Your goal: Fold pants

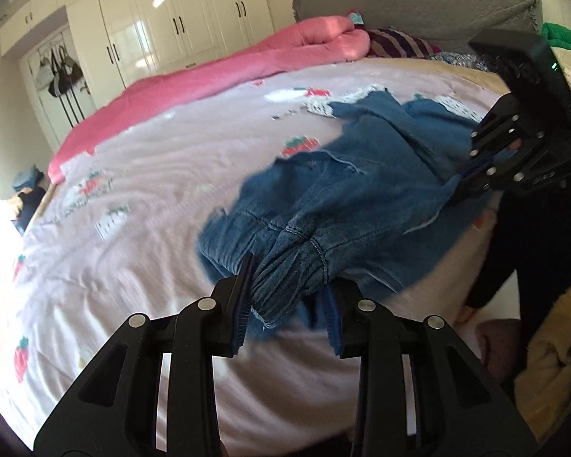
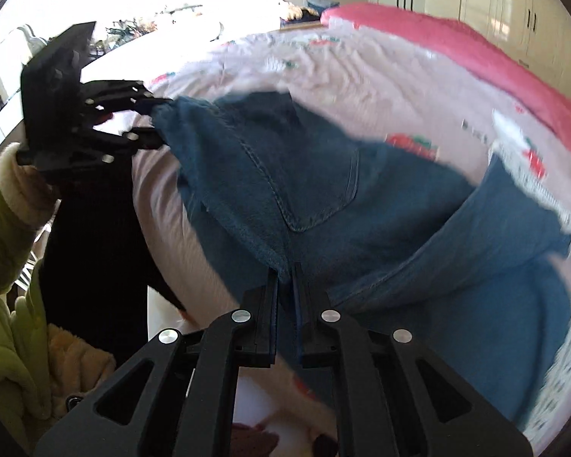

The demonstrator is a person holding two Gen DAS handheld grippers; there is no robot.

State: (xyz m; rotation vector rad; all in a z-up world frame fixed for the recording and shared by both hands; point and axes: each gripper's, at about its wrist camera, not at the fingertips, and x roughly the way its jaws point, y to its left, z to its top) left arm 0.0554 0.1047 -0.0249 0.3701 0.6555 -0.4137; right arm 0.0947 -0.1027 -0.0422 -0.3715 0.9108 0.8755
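I pinch the pants [image 1: 346, 175] at both ends: left tool [image 1: 289, 301] on bunched waistband, right tool [image 2: 285, 285] on denim edge. Long axis runs tool to tool along the bed's [image 1: 152, 175] near edge.

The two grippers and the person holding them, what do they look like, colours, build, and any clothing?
Both the left gripper and the right gripper are matte black, with slotted linkage arms, round silver pins and blue ribbed pads inside the fingers. From the left wrist view, the right gripper carries a black finned block with a small teal light. The person wears a fuzzy green sleeve with a cream cuff.
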